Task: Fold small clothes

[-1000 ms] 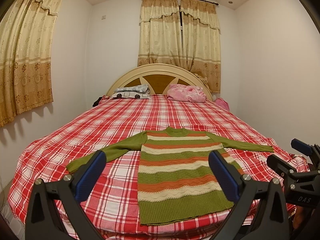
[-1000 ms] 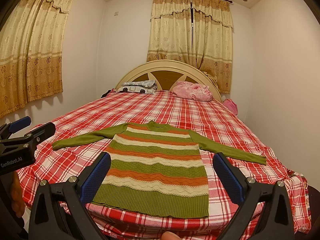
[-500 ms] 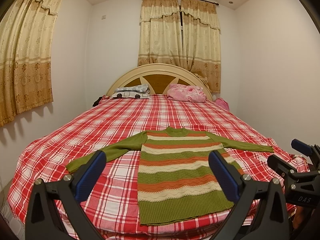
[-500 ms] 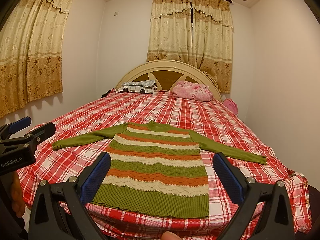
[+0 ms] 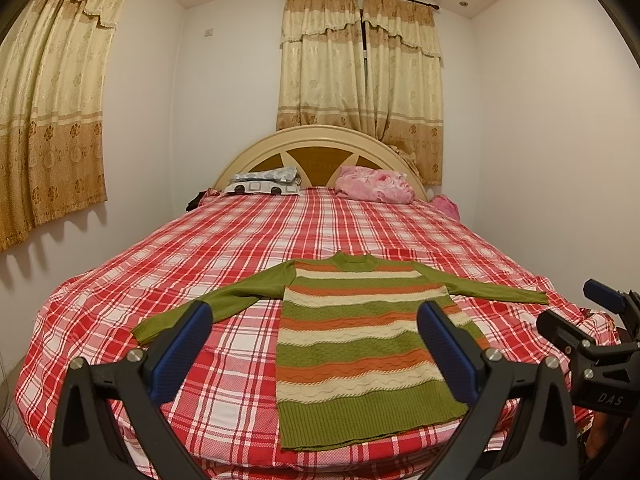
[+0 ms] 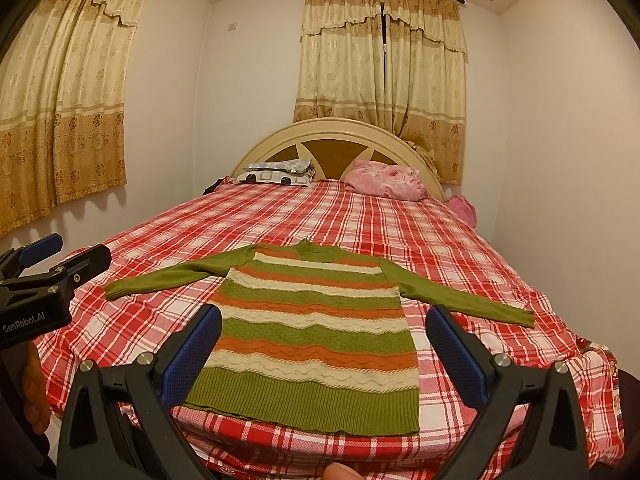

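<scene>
One knitted sweater with green, orange and cream stripes and plain green sleeves (image 5: 360, 344) lies flat, both sleeves spread, low in the frame at the foot of the bed with the red-and-white checked cover (image 5: 248, 248); two pillows lean at the arched headboard; the left gripper (image 5: 312, 334) and the right gripper (image 6: 322, 338), each with ribbed blue pads, hover with jaws spread and empty.

white walls (image 5: 540, 140) — drawn gold curtains (image 5: 360, 60)
</scene>
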`<state>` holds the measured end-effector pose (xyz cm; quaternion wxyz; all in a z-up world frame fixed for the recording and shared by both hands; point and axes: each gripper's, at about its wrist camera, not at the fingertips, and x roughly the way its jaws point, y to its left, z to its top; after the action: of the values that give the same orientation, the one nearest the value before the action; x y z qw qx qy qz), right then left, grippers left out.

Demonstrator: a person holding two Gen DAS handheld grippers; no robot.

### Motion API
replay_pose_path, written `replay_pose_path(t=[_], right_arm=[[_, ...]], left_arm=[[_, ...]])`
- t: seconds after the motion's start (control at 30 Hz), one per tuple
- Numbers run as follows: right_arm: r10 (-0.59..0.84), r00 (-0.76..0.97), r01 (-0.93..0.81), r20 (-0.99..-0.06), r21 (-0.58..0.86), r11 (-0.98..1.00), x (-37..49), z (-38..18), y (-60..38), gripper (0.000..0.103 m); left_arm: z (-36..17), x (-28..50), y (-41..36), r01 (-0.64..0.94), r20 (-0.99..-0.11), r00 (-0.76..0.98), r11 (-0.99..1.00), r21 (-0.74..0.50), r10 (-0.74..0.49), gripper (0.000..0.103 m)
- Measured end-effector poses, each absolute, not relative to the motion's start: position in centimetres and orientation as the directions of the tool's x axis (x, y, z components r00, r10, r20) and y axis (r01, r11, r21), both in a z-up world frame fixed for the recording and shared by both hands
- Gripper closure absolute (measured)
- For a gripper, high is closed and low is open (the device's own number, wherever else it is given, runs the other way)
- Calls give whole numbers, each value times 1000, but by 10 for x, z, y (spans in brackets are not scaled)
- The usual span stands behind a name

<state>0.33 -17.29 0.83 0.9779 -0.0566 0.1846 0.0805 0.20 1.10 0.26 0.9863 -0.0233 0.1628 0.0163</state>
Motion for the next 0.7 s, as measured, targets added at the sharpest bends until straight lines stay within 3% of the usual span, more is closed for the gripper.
replay_pose_path(t=[0.33,0.7], right_arm=[[132,913,-179,-386,-89,980,12,1,-174,1],[75,875,-130,-478,-84,988,61,-29,-196,1]], left_arm=[[-8,11,6,-35,-345,939,999,-40,19,0],[-30,49,-2,-24,-392,920,999,25,32,0]])
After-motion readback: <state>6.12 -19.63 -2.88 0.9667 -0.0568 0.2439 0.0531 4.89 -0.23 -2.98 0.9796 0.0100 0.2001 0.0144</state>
